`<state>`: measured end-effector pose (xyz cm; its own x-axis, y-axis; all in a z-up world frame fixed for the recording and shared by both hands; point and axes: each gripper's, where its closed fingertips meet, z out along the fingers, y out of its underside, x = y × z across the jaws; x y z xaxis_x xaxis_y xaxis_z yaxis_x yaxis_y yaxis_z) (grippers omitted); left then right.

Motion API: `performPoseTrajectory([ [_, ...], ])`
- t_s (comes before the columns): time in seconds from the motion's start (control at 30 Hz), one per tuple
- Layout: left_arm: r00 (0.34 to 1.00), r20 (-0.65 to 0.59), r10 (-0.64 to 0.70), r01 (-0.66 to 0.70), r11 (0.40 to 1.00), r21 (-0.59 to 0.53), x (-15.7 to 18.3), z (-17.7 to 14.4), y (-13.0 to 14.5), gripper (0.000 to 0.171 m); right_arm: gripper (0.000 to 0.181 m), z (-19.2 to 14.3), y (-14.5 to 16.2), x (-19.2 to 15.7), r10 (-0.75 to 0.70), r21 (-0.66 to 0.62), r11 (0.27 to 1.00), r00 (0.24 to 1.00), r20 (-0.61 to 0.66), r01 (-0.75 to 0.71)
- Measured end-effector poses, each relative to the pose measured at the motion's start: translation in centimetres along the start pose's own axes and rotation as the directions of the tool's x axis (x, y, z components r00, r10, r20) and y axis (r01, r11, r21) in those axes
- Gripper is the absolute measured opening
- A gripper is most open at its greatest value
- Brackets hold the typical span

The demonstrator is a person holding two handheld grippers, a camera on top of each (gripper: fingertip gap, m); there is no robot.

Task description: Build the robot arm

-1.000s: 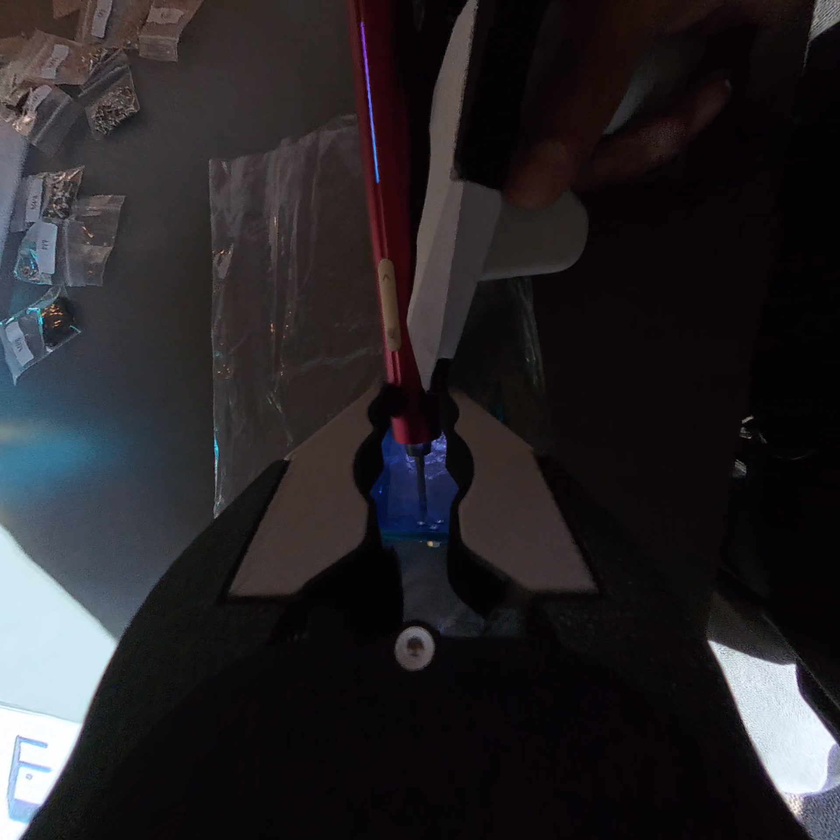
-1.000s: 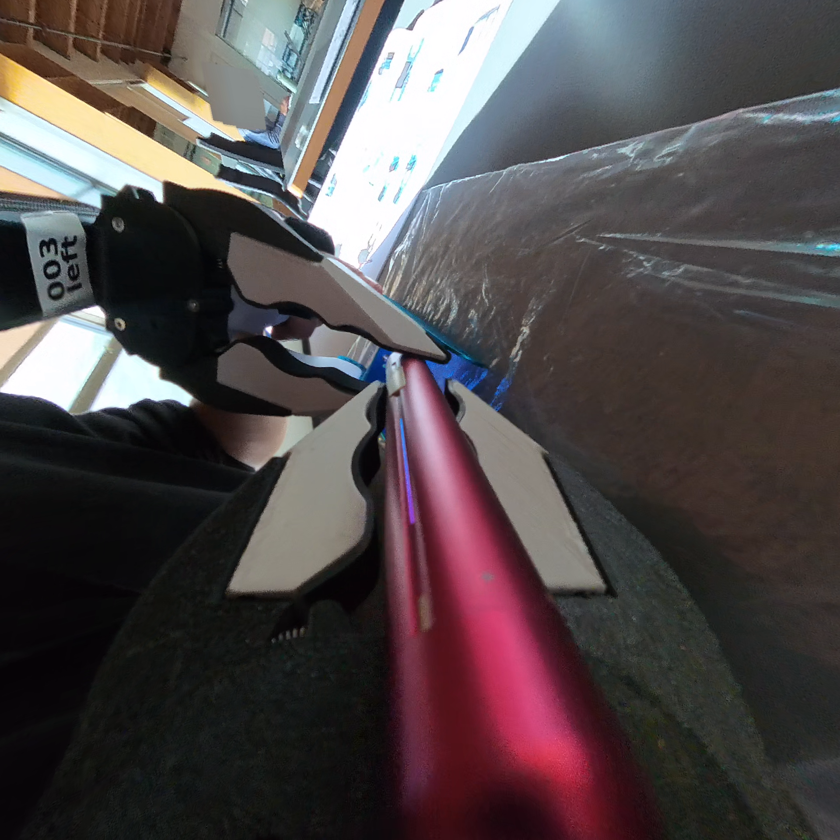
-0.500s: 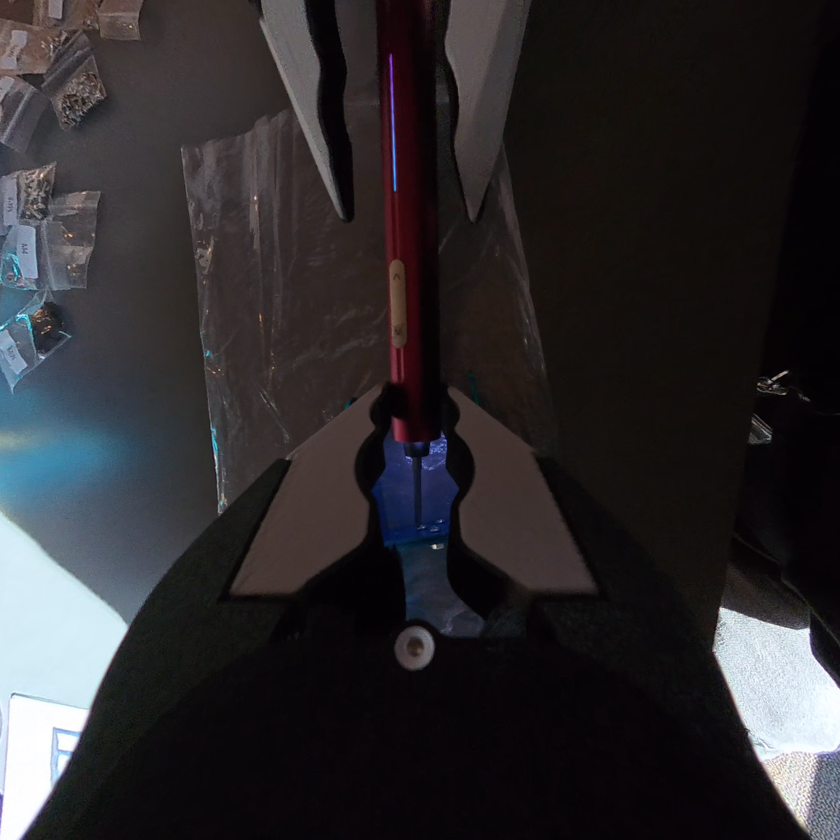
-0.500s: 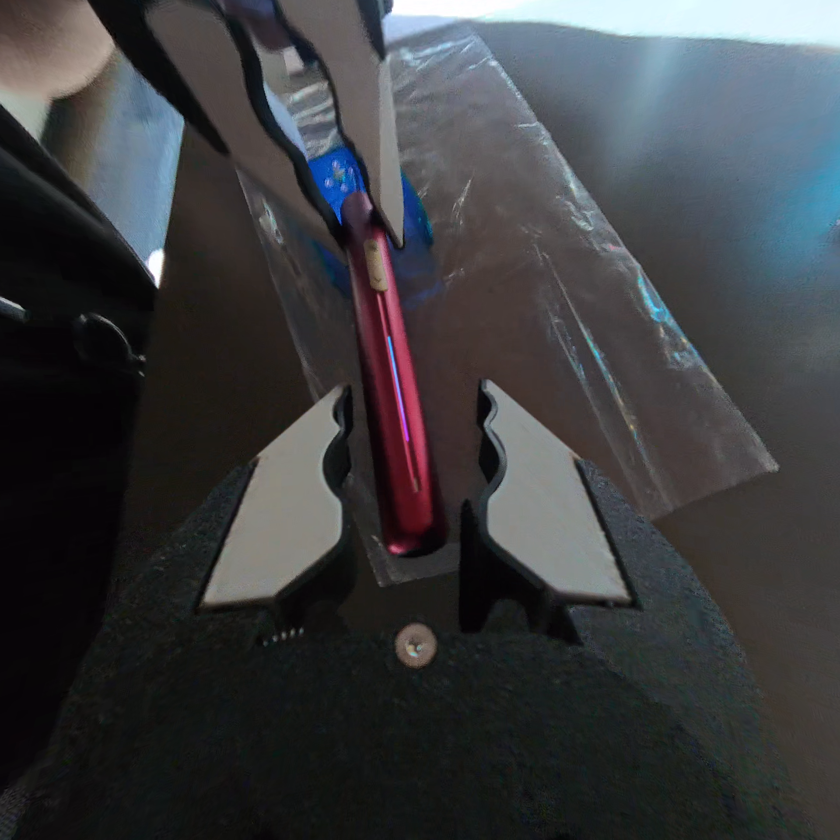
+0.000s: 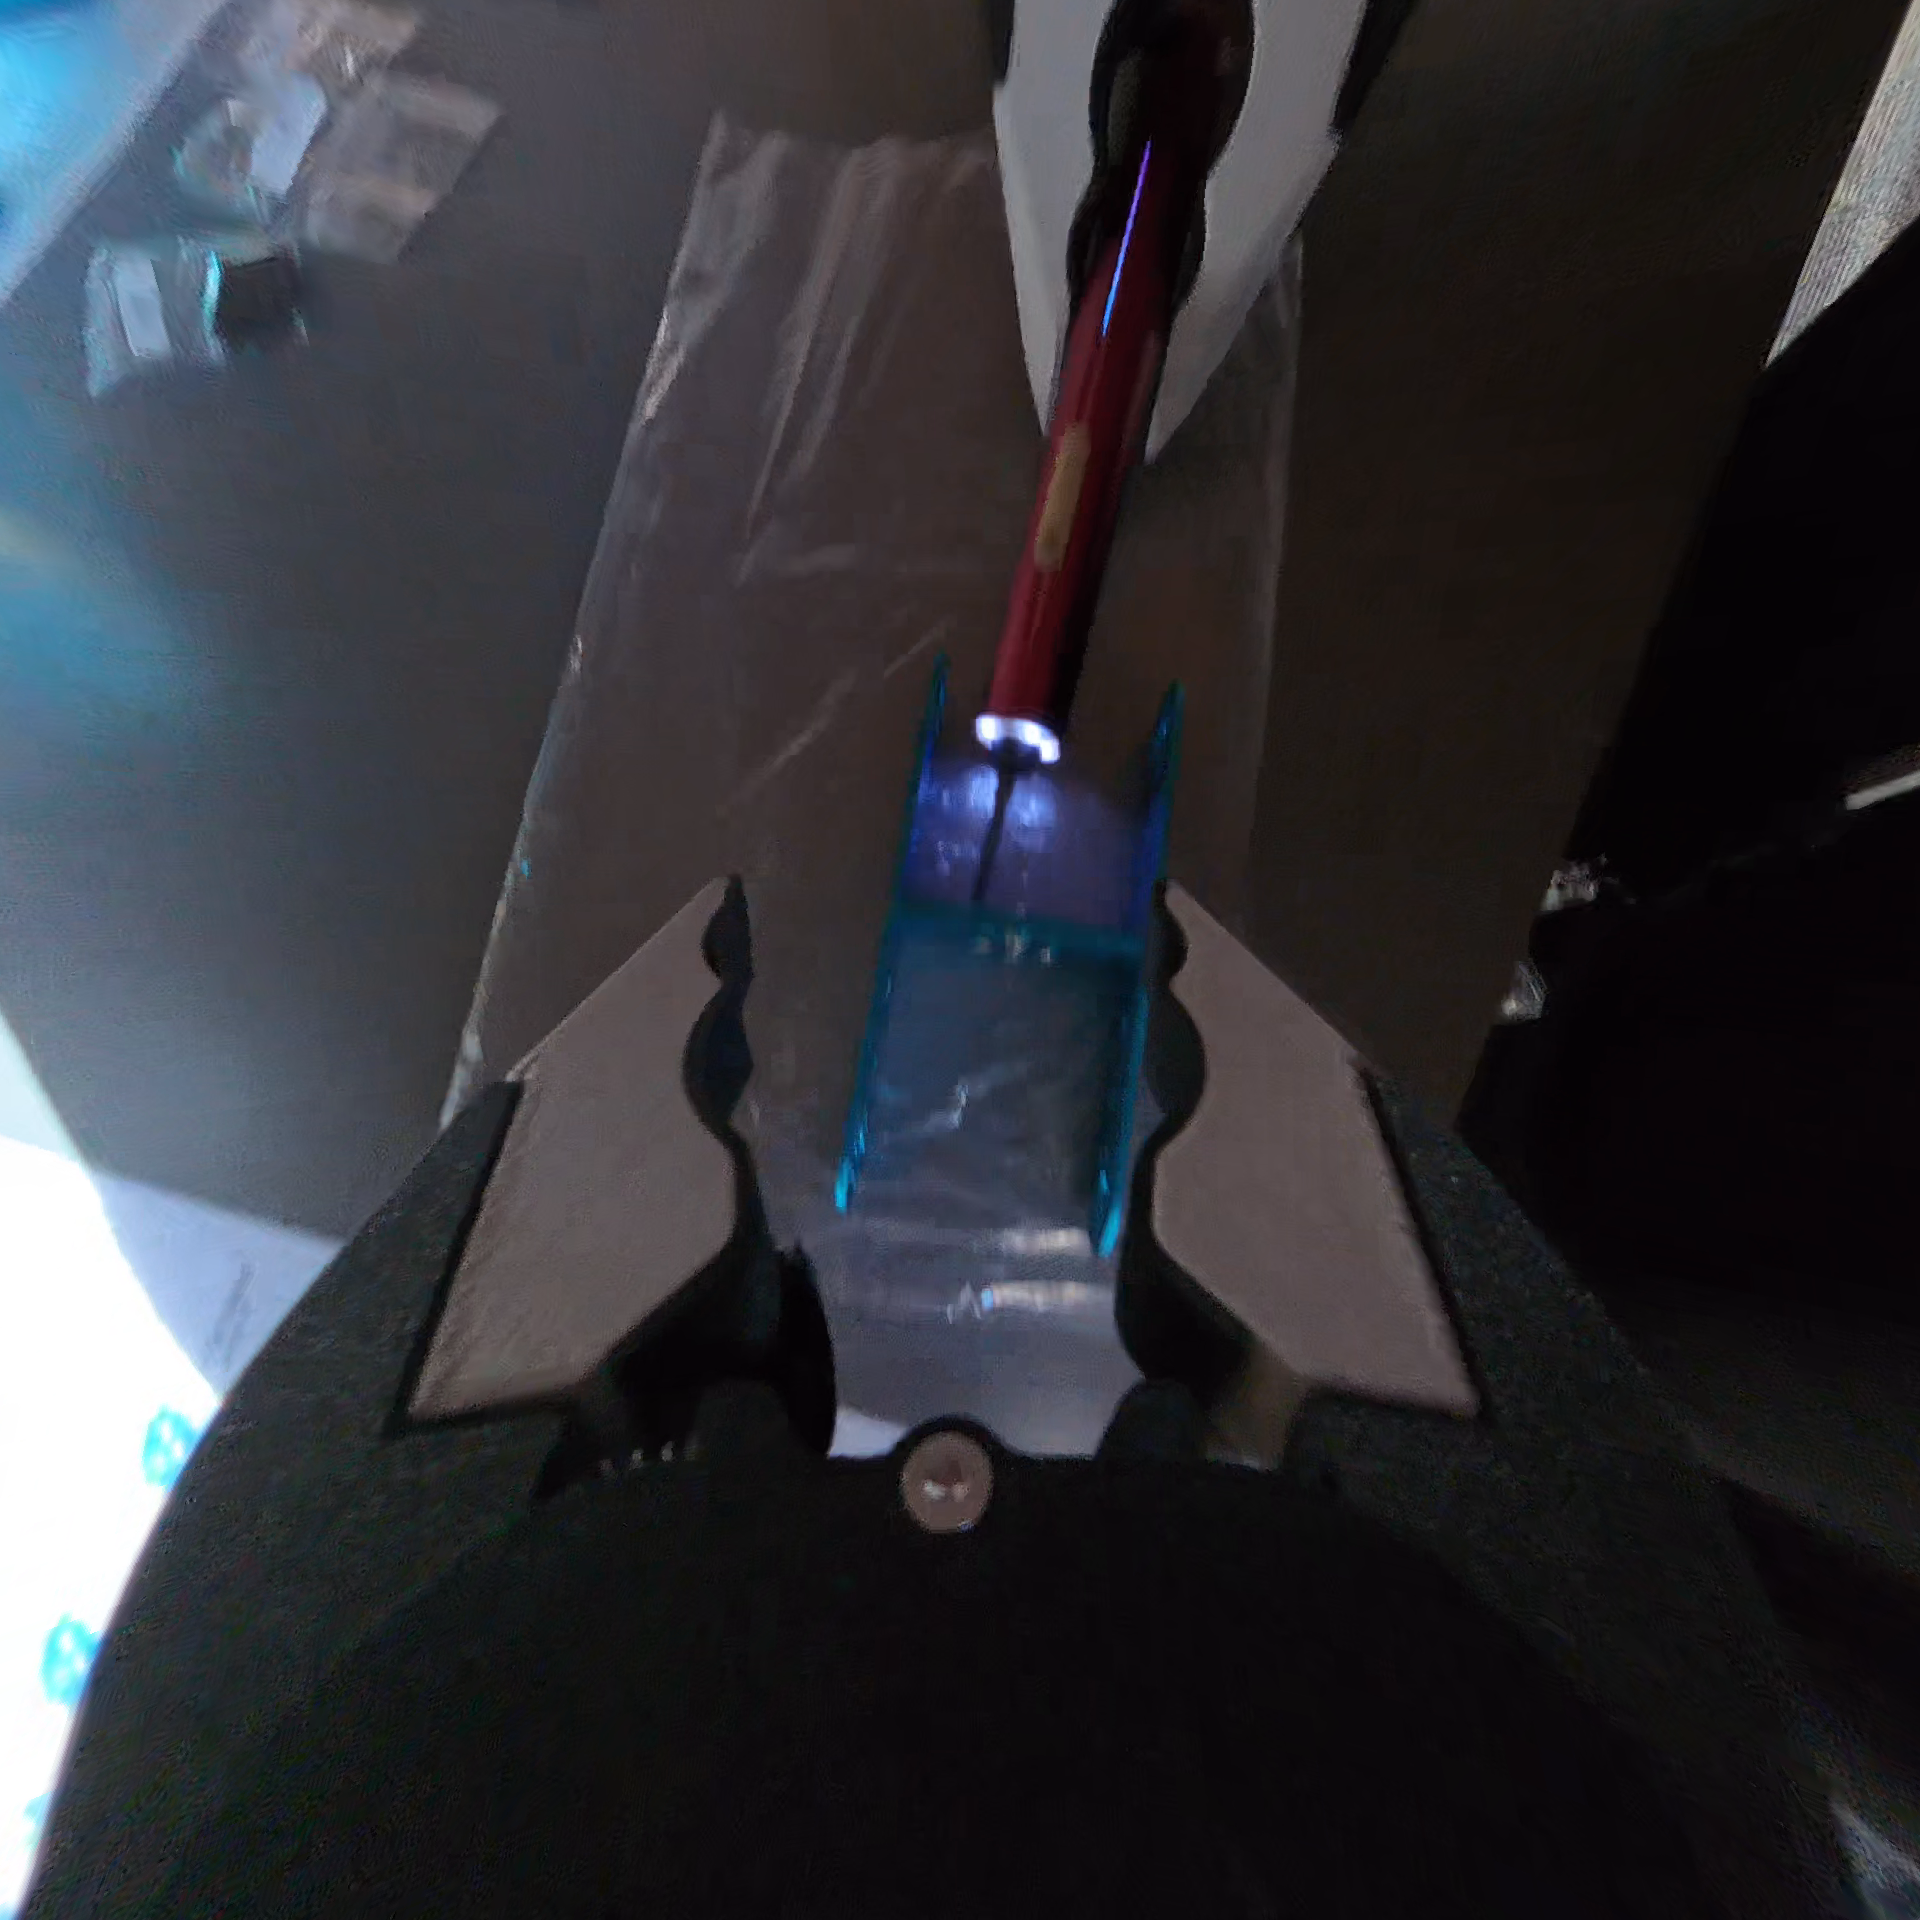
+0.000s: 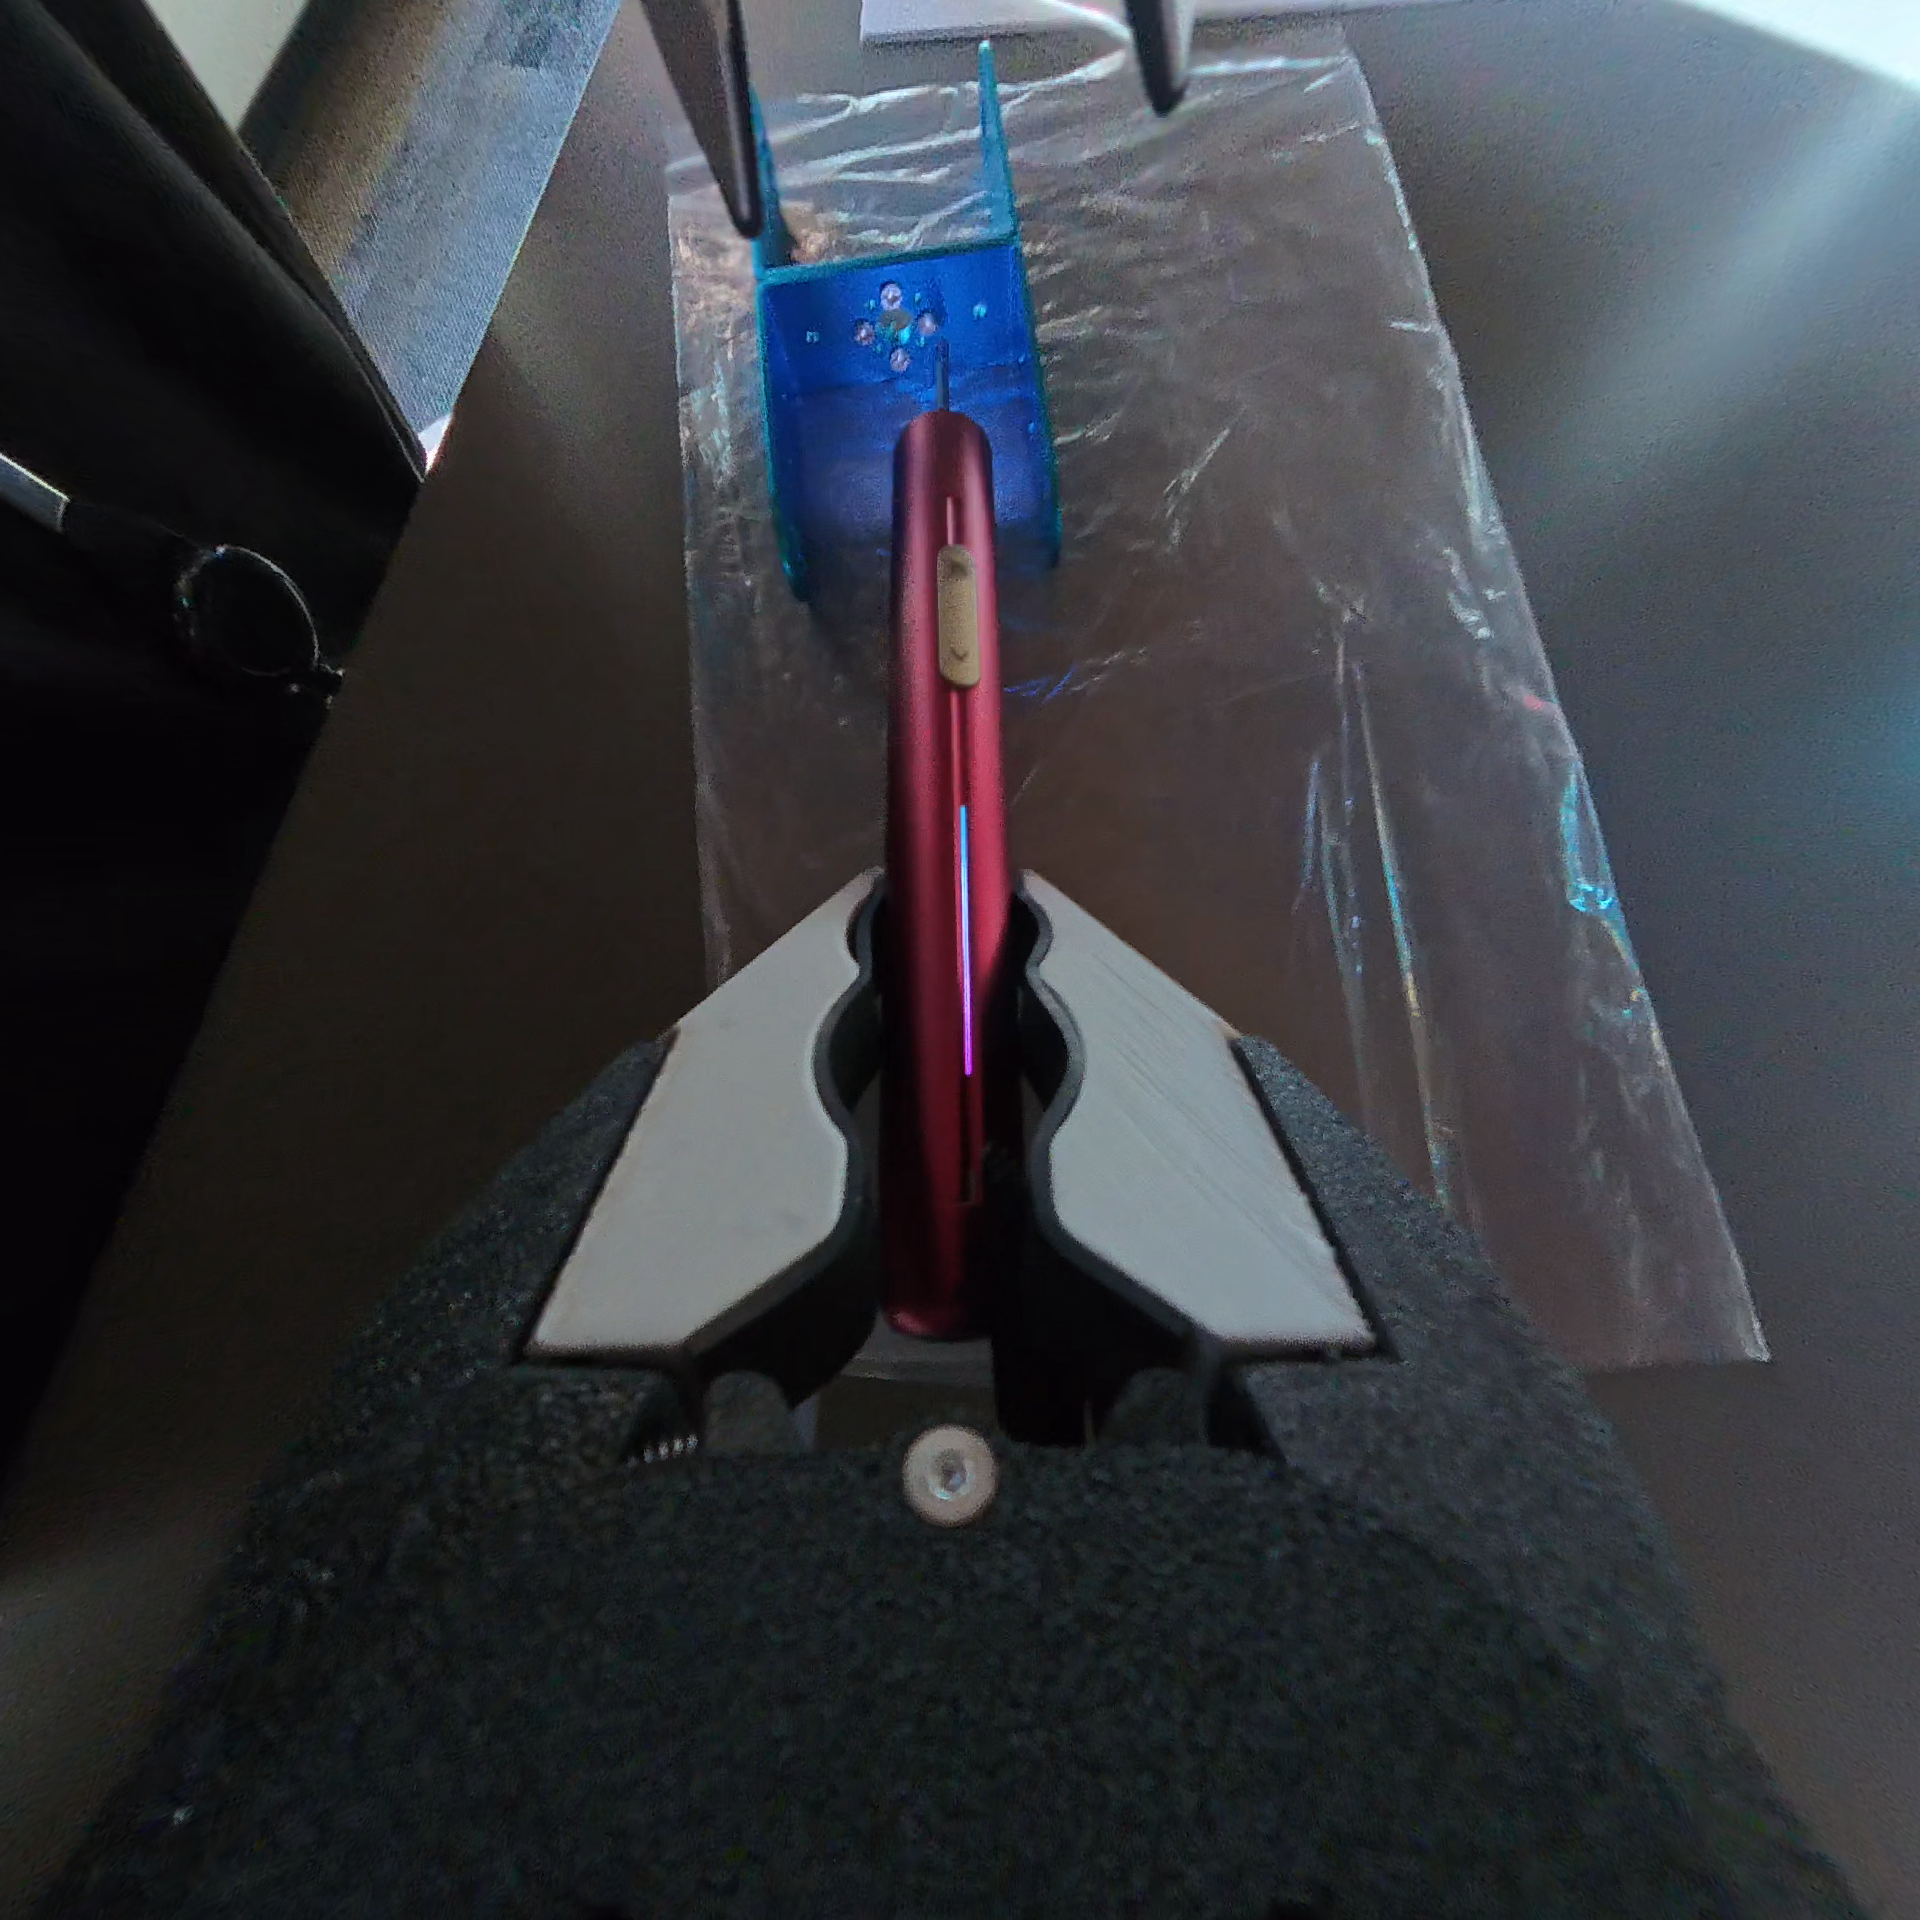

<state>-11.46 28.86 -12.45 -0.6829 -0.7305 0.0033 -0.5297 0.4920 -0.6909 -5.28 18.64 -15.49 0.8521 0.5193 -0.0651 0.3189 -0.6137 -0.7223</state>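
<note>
- Two claws face each other over a clear plastic bag that lies flat on the dark desk.
- Right claw: its fingers are closed on the rear half of a red pen-shaped electric screwdriver, which runs straight out ahead of it. A tan switch sits on the barrel beyond the fingertips, and a thin lit strip glows along the barrel between the fingers.
- Ahead of the right claw, the screwdriver's thin bit reaches into a blue U-shaped metal bracket that stands on the bag. The bit's tip is at the small holes in the bracket's cross wall; whether it touches them cannot be told.
- Left claw: its fingers are spread wide and grip nothing. The bracket lies between them, close against the right-hand finger and clear of the left-hand one.
- Beyond the left claw's tips, the screwdriver comes in from the far side with a white light ring lit at its nose, shining on the bracket's wall.
- Far to the left of the left claw, small plastic packets lie blurred on the desk, well apart from the bag.
</note>
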Motion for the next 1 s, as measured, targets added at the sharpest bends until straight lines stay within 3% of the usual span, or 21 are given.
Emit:
performPoseTrajectory([
  [0.23, 0.999, 0.000, 0.038, -0.038, 0.993, -0.108, 1.5, 0.9, 3.0, 0.082, 0.020, -0.5, -0.4, 0.0, -0.003, 0.034, 0.999, 0.999, 0.042, 0.001],
  [0.4, 0.998, 0.009, 0.060, -0.059, 0.994, -0.091, 1.3, 1.4, 2.6, 0.062, 0.020, -0.1, -0.1, 0.1, -0.012, 0.009, 1.000, 0.999, 0.033, 0.012],
  [1.0, 0.997, -0.008, 0.073, -0.073, 0.993, -0.091, 1.2, 1.3, 2.7, 0.062, 0.020, 0.1, 0.1, -0.1, -0.018, 0.002, 1.000, 0.999, 0.026, 0.018],
])
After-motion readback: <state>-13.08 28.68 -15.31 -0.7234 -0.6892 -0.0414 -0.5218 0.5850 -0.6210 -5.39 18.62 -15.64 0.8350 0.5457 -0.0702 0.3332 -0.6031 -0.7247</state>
